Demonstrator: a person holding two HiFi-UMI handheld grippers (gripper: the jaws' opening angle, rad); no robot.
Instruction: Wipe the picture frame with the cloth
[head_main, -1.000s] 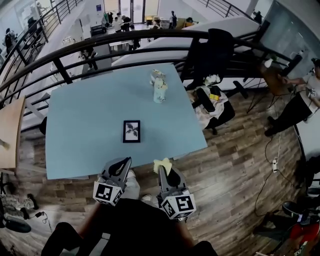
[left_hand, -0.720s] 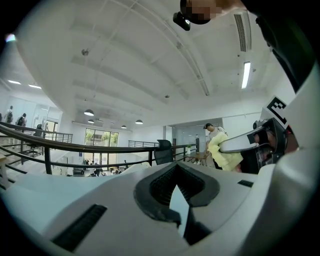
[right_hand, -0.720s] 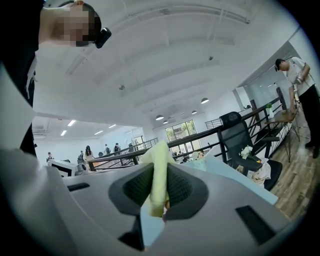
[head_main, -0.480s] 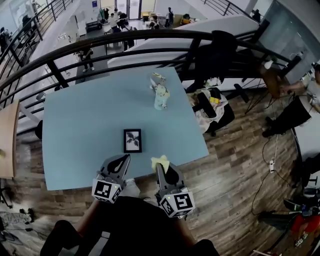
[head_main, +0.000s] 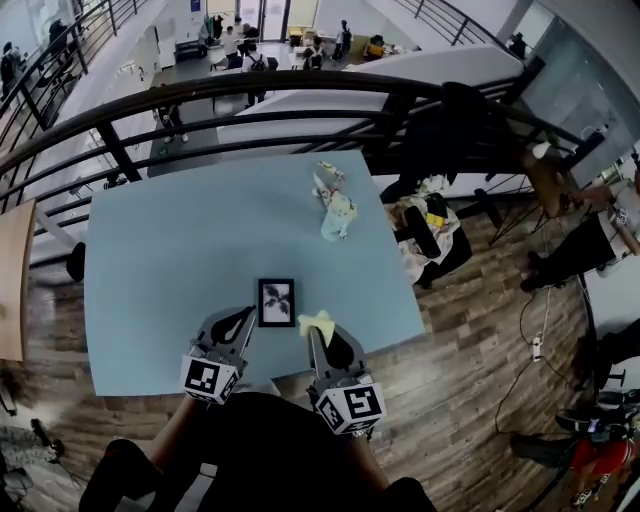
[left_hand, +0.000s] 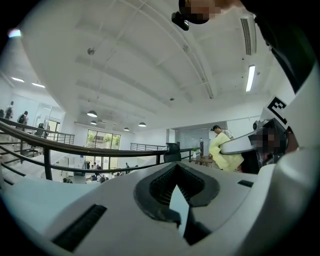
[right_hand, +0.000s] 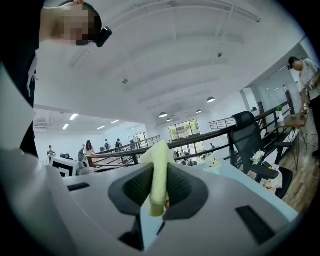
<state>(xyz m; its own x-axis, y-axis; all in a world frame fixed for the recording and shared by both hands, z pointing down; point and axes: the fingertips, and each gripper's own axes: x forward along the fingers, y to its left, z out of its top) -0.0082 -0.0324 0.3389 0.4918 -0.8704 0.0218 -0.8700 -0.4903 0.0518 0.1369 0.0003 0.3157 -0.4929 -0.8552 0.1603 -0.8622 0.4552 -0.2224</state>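
Your right gripper (head_main: 318, 338) has its fingers clamped on the yellow cloth (head_main: 316, 321), just right of the black picture frame (head_main: 276, 302), which lies near the front edge of the light blue table (head_main: 160, 260). Your left gripper (head_main: 242, 320) sits just left of the frame, fingers together on nothing.

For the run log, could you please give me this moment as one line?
right gripper: shut on yellow cloth | left gripper: shut, empty | picture frame: flat on blue table, left of cloth
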